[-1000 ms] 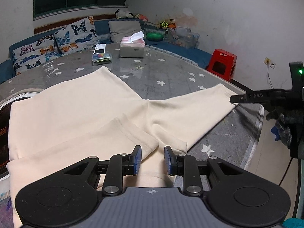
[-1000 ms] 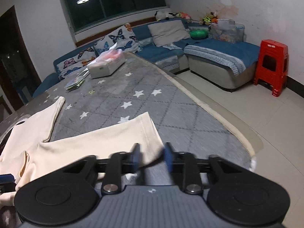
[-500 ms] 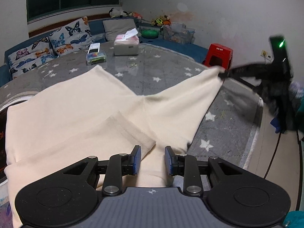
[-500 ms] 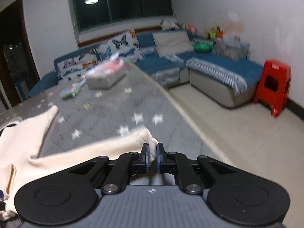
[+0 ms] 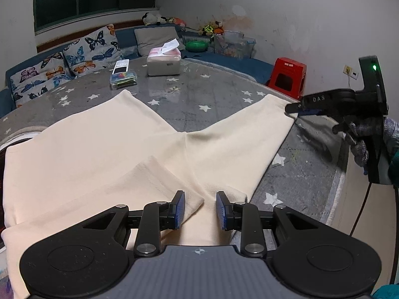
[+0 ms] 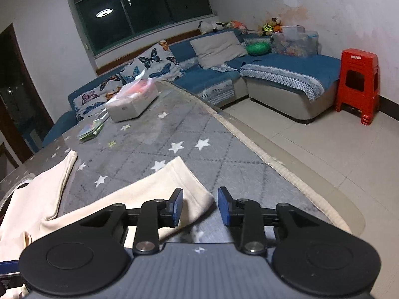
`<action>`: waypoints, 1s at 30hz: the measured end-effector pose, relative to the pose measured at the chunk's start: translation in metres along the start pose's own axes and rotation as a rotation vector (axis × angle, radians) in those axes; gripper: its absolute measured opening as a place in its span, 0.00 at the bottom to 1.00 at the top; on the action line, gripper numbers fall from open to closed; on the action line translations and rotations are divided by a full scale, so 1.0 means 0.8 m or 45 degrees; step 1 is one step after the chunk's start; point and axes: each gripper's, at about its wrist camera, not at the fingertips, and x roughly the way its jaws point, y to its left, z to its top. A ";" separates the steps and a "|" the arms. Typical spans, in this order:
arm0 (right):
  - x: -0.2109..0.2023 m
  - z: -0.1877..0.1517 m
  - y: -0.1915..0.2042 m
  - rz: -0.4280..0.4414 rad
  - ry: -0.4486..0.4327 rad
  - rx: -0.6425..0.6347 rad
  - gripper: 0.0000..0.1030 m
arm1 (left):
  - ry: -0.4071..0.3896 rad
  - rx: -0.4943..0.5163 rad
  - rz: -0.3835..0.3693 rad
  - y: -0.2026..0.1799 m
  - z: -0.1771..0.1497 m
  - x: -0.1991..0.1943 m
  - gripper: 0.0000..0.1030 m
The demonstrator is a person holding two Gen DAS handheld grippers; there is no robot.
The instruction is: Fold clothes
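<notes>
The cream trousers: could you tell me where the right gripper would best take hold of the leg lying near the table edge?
Probably at the hem corner of the cream trousers, from the table-edge side. That corner lies flat and free between the opening right gripper, pads not touching it.

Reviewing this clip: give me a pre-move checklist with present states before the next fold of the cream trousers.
1. Trousers lie on the table: ok.
2. Right leg hem released: ok; the right gripper is opening, hem corner between its fingers, pads off it.
3. Left gripper gripping cloth: not ok; fingers apart above the folded waistband.
4. Legs laid together: not ok; they spread in a V.
5. Tissue box and small case apart from the cloth: ok.
6. Fabric free of wrinkles: cannot tell.
</notes>
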 end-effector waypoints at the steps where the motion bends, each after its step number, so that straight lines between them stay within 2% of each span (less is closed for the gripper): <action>1: -0.002 0.002 0.003 0.008 -0.007 -0.005 0.09 | -0.001 0.003 0.002 -0.001 0.000 0.000 0.30; 6: -0.013 0.014 0.016 0.050 -0.045 -0.029 0.07 | -0.011 0.025 0.015 -0.005 -0.003 0.002 0.32; 10: -0.044 0.040 0.039 0.125 -0.111 -0.088 0.07 | -0.022 0.034 0.019 -0.006 -0.004 0.003 0.33; 14: -0.078 0.069 0.083 0.235 -0.139 -0.184 0.07 | -0.048 -0.013 0.025 0.002 -0.004 -0.005 0.33; 18: -0.103 0.081 0.137 0.382 -0.134 -0.270 0.07 | -0.110 -0.077 0.045 0.020 -0.009 -0.033 0.35; 25: -0.113 0.067 0.257 0.651 -0.074 -0.476 0.07 | -0.191 -0.196 0.195 0.074 -0.038 -0.097 0.37; 30: -0.092 0.027 0.341 0.798 0.040 -0.628 0.07 | -0.212 -0.316 0.331 0.116 -0.071 -0.136 0.37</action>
